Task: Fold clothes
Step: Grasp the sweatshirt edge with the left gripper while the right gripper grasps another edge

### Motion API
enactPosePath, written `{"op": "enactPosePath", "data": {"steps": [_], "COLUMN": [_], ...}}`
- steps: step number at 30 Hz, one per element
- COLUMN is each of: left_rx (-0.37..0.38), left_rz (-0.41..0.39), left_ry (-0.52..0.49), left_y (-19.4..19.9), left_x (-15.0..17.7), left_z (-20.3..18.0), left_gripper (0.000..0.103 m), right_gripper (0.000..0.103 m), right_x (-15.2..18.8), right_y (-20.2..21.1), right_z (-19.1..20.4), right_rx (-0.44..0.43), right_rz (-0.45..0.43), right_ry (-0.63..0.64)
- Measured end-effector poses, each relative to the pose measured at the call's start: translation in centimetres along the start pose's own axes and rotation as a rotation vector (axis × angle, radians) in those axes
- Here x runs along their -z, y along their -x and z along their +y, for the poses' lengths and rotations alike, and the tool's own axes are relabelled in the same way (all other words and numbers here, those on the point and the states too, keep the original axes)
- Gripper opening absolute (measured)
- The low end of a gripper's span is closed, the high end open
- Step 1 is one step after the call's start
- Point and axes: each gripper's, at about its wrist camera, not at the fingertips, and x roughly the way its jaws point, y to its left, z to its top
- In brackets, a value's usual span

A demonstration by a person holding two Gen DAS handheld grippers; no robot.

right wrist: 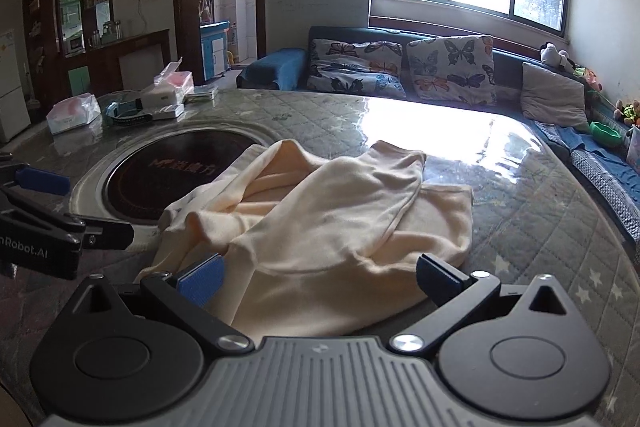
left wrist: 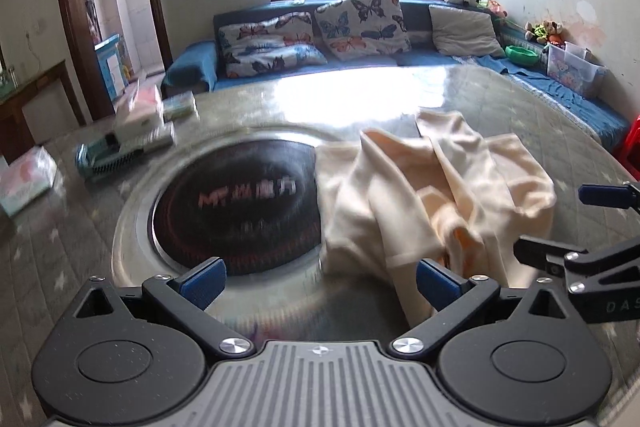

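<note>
A cream garment (left wrist: 432,195) lies crumpled on the round table, right of the dark centre disc (left wrist: 240,207). My left gripper (left wrist: 320,281) is open just before the garment's near left edge; its right pad touches or overlaps a hanging fold. In the right wrist view the same garment (right wrist: 328,227) fills the middle, bunched in loose folds. My right gripper (right wrist: 320,279) is open, its blue pads astride the garment's near hem, nothing pinched. Each gripper shows in the other's view: the right gripper (left wrist: 592,227) at the right edge, the left gripper (right wrist: 48,211) at the left edge.
The table's quilted cover (right wrist: 540,227) lies under glossy plastic. Boxes and packets (right wrist: 160,95) and a tissue pack (right wrist: 72,113) sit at the table's far left. A blue sofa with butterfly cushions (right wrist: 448,71) runs behind. A red stool (left wrist: 632,143) stands at the right.
</note>
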Motion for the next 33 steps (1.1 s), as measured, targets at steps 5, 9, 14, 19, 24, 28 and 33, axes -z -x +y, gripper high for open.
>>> {"op": "enactPosePath", "data": {"steps": [5, 9, 14, 19, 24, 28, 33], "left_rx": [0.017, 0.060, 0.098, 0.115, 0.150, 0.161, 0.213], "left_rz": [-0.017, -0.022, 0.006, 0.042, 0.070, 0.087, 0.093], "left_ry": [-0.003, 0.005, 0.004, -0.015, -0.040, -0.069, -0.078], "left_y": [-3.0, -5.8, -9.4, -12.8, -15.1, -16.4, -17.0], "left_x": [-3.0, -5.0, -6.9, -8.0, -8.8, -8.7, -8.4], "left_z": [-0.1, -0.1, -0.5, -0.8, -1.0, -1.4, -1.6], "left_gripper": [0.086, 0.073, 0.061, 0.061, 0.062, 0.052, 0.022], "right_gripper": [0.100, 0.094, 0.086, 0.077, 0.065, 0.058, 0.045], "right_x": [-2.1, -3.9, -6.0, -8.0, -9.5, -10.3, -10.4], "right_y": [-1.8, -3.7, -6.7, -10.5, -14.3, -17.5, -20.5], "right_z": [-1.3, -2.7, -4.1, -5.2, -5.9, -5.8, -4.9], "right_rx": [0.005, 0.014, 0.023, 0.028, 0.022, 0.016, 0.011], "right_rz": [0.001, 0.013, 0.037, 0.070, 0.111, 0.154, 0.221], "right_ry": [-0.025, -0.049, -0.078, -0.091, -0.122, -0.116, -0.093]}}
